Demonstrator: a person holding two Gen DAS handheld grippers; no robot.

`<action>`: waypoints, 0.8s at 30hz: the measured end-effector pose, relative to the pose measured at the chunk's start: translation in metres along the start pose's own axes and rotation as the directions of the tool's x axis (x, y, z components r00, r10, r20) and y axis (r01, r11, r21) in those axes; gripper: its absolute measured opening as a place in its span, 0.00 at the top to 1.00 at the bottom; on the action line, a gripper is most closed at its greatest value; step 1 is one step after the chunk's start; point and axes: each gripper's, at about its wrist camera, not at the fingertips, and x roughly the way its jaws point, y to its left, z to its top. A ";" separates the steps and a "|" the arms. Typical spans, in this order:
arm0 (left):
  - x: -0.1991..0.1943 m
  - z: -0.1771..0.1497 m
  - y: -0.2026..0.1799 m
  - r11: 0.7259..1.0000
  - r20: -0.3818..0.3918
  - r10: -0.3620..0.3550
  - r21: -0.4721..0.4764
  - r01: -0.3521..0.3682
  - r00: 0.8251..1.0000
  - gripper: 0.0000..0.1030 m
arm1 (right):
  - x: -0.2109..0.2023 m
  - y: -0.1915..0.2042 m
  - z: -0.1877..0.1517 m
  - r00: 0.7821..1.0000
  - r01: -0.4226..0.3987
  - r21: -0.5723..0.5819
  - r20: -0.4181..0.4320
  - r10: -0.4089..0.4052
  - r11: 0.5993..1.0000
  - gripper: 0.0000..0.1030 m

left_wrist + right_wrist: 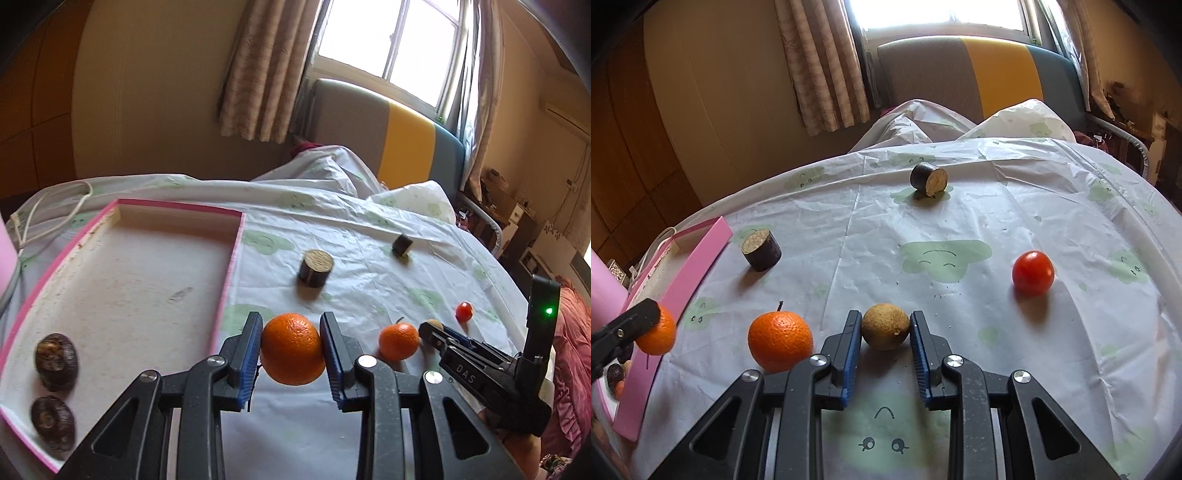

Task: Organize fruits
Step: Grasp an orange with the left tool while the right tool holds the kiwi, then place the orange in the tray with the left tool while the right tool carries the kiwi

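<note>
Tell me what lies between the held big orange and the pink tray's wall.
Only bare white tablecloth; the left wrist view shows nothing between the big orange and the pink tray.

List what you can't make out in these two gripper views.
- Pink tray: near left corner cut off by the left wrist view's edge; mostly outside the right wrist view.
- Two dark fruits: blurred, kind unclear.
- Held orange: partly hidden by the left gripper's finger in the right wrist view.
</note>
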 end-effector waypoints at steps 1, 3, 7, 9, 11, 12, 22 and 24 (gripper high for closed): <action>-0.004 0.001 0.005 1.000 0.007 0.011 -0.004 -0.011 1.000 0.68 | -0.001 0.001 0.000 1.000 0.003 -0.003 0.003 -0.003 1.000 0.74; -0.010 0.003 0.015 0.999 0.020 0.052 -0.009 -0.052 0.998 0.68 | -0.002 0.003 0.000 1.000 0.014 -0.014 0.010 -0.013 1.000 0.74; -0.017 0.003 0.039 0.993 0.025 0.109 -0.059 -0.107 0.994 0.68 | -0.003 0.009 0.000 0.999 0.031 -0.045 0.021 -0.030 0.999 0.74; -0.017 0.002 0.050 0.989 0.013 0.131 -0.078 -0.129 0.991 0.68 | -0.004 0.012 -0.001 0.999 0.039 -0.059 0.023 -0.038 0.997 0.74; -0.016 0.001 0.060 0.985 -0.001 0.148 -0.093 -0.147 0.989 0.68 | -0.004 0.014 -0.001 0.999 0.046 -0.067 0.027 -0.044 0.997 0.74; -0.015 0.000 0.063 0.983 -0.008 0.157 -0.098 -0.157 0.988 0.68 | -0.005 0.014 -0.001 0.998 0.049 -0.070 0.029 -0.047 0.996 0.74; -0.009 -0.007 0.087 0.975 -0.033 0.169 -0.138 -0.172 0.985 0.68 | -0.006 0.017 -0.001 0.997 0.068 -0.084 0.038 -0.065 0.994 0.74; -0.008 -0.008 0.088 0.976 -0.031 0.166 -0.137 -0.169 0.986 0.68 | -0.006 0.017 -0.002 0.997 0.069 -0.084 0.037 -0.066 0.994 0.74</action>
